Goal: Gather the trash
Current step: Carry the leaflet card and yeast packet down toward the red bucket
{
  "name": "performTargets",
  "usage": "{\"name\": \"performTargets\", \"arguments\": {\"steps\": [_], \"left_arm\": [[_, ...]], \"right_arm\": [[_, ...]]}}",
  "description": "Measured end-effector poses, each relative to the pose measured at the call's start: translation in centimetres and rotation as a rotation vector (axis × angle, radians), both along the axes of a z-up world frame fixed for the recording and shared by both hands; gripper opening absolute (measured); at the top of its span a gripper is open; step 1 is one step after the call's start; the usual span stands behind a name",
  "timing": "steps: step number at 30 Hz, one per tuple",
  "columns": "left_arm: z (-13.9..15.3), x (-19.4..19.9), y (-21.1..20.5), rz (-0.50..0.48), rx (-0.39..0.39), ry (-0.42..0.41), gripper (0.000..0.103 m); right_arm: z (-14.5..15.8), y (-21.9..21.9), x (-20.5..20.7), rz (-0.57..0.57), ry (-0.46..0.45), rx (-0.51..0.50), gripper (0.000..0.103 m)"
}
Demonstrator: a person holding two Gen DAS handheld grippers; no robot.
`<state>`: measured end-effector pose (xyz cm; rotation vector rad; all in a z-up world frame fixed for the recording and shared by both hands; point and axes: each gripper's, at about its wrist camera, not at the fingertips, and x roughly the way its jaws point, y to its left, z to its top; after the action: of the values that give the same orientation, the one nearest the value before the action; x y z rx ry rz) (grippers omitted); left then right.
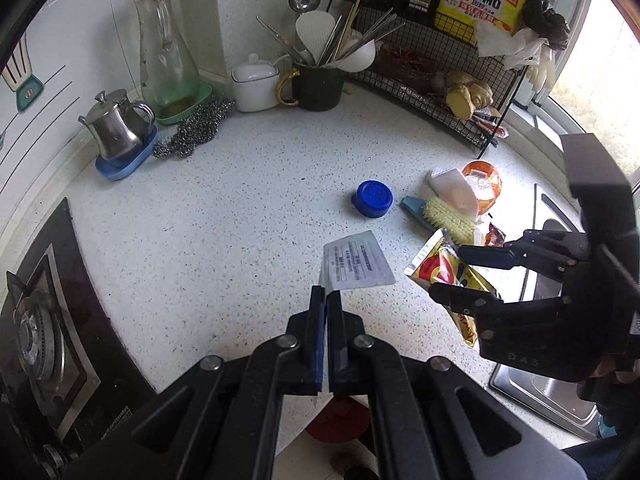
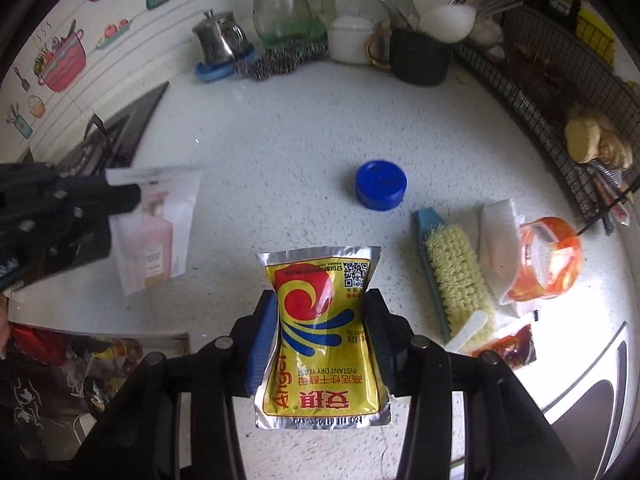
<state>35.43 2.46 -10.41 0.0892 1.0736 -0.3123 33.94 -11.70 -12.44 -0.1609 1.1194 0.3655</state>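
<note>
Left gripper (image 1: 326,300): clenched on the edge of a flat white sachet (image 1: 357,261); the sachet hangs from the fingertips above the countertop (image 1: 240,208). In the right wrist view its other face shows a pale pink bottle print (image 2: 154,236).
Right gripper (image 2: 322,320): grasping a yellow Angel yeast packet (image 2: 320,336) by its two side edges; the pads press in and the packet is pinched to a waist between them, lifted off the countertop near the sink (image 1: 536,384).
Blue bottle cap (image 2: 381,185): lying flat near the middle of the countertop, apart from both grippers.
Scrub brush (image 2: 454,280): bristles up, toward the sink edge, just beside a white wrapper (image 2: 498,240) and an orange plastic cup (image 2: 550,258) on its side.
Small red-brown sachet (image 2: 516,346): at the sink edge, next to the brush end.
Back edge of the countertop: steel pot (image 1: 116,128) on a blue dish, glass carafe (image 1: 166,52), steel scourer (image 1: 196,128), white lidded jar (image 1: 256,84), dark utensil mug (image 1: 318,84).
Wire rack (image 1: 432,64): back right corner, holding ginger (image 1: 468,94) and bottles.
Gas hob (image 1: 40,332): at the left end.
</note>
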Motion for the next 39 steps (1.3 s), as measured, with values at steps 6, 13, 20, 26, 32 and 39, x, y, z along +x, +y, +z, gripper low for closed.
{"name": "performTargets", "arguments": {"steps": [6,13,20,26,32,39], "left_arm": [[1.8,-3.4,0.1,-0.02,-0.008,-0.04,0.0],[2.6,-8.9,0.7,-0.051,-0.022,-0.06,0.0],[2.4,-14.8,2.2,-0.066,-0.021,-0.058,0.0],[0.8,-20.5,3.3,-0.067,-0.03,-0.035,0.0],[-2.4,-24.3,4.6,-0.048,-0.021,0.031,0.0],[-7.2,-26.4,6.1,0.014,-0.051,0.121,0.0]], "right_arm": [[2.8,-1.0,-4.3,-0.027,-0.04,0.021,0.042],[5.3,-1.7,-10.8,-0.056,-0.08,0.028,0.042],[5.7,-0.6,-16.7,-0.08,-0.106,0.031,0.042],[4.9,0.6,-21.9,-0.085,-0.101,0.026,0.042],[2.8,2.1,-25.8,-0.089,-0.05,0.032,0.042],[-0.9,3.1,-27.2,-0.081,0.016,0.016,0.042]]}}
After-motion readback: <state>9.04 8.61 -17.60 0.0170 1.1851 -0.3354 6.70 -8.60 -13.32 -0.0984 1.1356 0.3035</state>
